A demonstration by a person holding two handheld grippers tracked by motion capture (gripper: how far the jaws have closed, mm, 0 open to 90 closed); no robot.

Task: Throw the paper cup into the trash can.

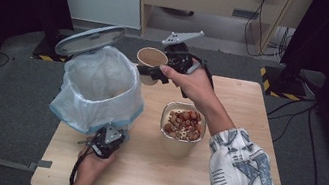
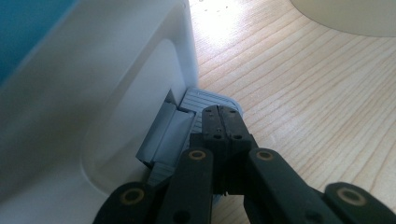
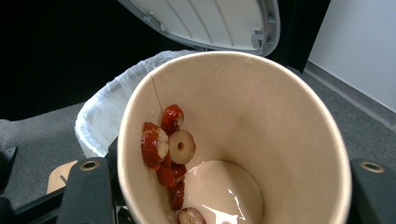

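Note:
A paper cup [image 1: 152, 59] is tilted beside the far right rim of a pedal bin [image 1: 100, 87], with my right gripper [image 1: 148, 72] shut on it. In the right gripper view the cup [image 3: 261, 116] holds several red date slices [image 3: 163, 144] stuck to its wall and a little pale liquid. The bin's grey lid [image 1: 90, 39] stands raised. My left gripper [image 1: 105, 143] is at the bin's near foot. Its jaws are shut, and the tips [image 2: 223, 114] rest on the grey pedal [image 2: 205, 100].
A beige tub [image 1: 178, 143] of date slices and nuts stands mid-table, just right of the bin. The bin is lined with a white bag [image 3: 100, 112]. The wooden table [image 1: 149, 171] ends close behind the cup, with grey floor beyond.

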